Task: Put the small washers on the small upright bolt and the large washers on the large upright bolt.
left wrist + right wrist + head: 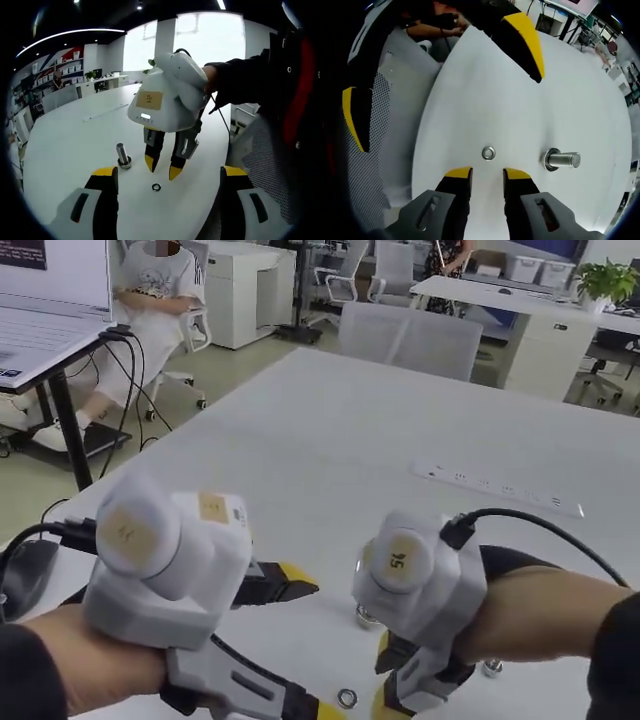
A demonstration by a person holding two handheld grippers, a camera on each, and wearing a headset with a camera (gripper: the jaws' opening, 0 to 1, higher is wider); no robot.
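The left gripper hangs with its tongs spread wide and empty. Just to its right a washer lies flat on the white table. It is probably thin, stiff, light and slippery steel, best pinched across its outer rim. The right gripper hovers over it, tongs slightly parted, holding nothing. Further right stands a bolt, near the washer but not touching it.

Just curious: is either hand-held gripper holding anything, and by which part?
Nothing held: the left hand-held gripper is open and empty, the right hand-held gripper open above a washer.
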